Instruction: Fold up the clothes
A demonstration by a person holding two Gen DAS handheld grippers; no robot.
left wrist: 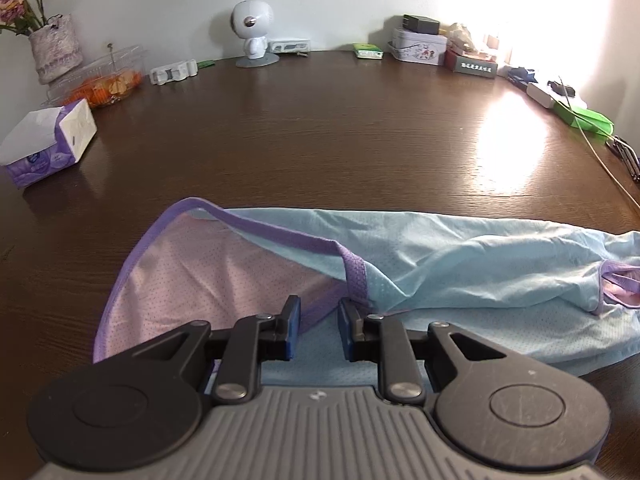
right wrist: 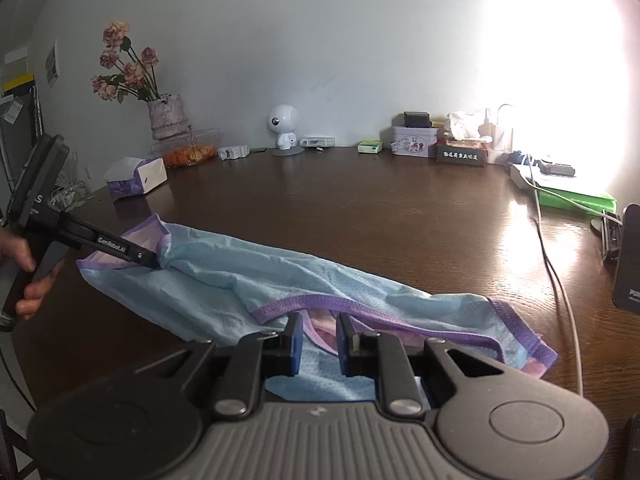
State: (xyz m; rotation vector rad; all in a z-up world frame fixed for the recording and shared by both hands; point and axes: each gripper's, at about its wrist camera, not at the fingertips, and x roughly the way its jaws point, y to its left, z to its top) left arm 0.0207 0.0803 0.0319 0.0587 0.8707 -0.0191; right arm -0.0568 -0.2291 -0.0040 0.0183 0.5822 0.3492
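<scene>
A light blue mesh garment (right wrist: 304, 280) with purple trim and a pink inner side lay stretched across the near part of the dark wooden bench (left wrist: 320, 128). The left hand-held gripper (left wrist: 319, 330) gripped a purple-edged part at one end of the garment, its jaws nearly together with the fabric between them. The right hand-held gripper (right wrist: 318, 344) held the purple hem at the other end in the same way. Beyond the garment stood a purple tissue box (left wrist: 48, 142). Further behind the garment, at the wall, were a vase with dried roses (right wrist: 166, 116) and a small white robot figure (left wrist: 252, 32).
</scene>
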